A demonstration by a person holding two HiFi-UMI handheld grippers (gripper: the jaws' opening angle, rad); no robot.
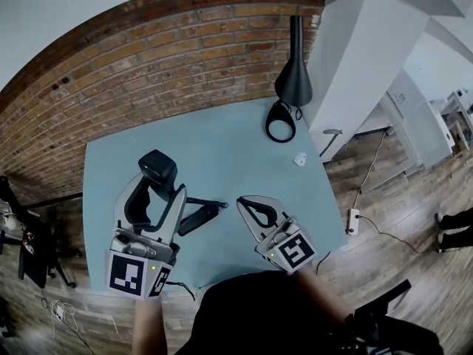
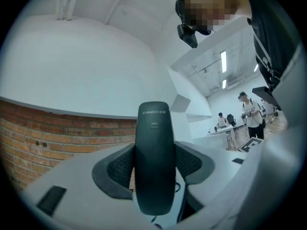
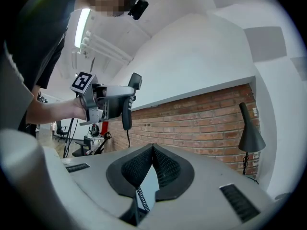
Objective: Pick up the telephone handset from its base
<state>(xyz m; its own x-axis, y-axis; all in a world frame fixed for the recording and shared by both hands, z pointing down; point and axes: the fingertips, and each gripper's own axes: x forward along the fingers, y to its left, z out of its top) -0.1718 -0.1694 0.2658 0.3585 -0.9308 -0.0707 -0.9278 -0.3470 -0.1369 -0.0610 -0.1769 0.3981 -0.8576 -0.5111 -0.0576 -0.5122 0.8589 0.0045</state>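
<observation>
Left gripper point(image 1: 159, 186): clamped on the handset, one pad against each narrow side, about mid-length.
Handset point(image 2: 153, 162): black and upright between the jaws. It is held in the air above the tabletop point(image 1: 222, 143), off its base and to the left of it.
Handling: probably light, stiff plastic. The shell is smooth and rounded, so it could pivot or slip in a loose pinch. The straight middle section looks the safest place to hold, rather than the bulged ends.
Cord point(image 3: 127, 138): hangs from the handset's lower end and will likely tug if it is lifted far.
Base point(image 1: 201, 217): a slim dark shape lying flat on the tabletop, between the two grippers.
Right gripper point(image 3: 152, 148): jaws pressed together on nothing, hovering near the tabletop's front edge.
Lamp point(image 1: 294, 72): black, at the far corner, well apart.
</observation>
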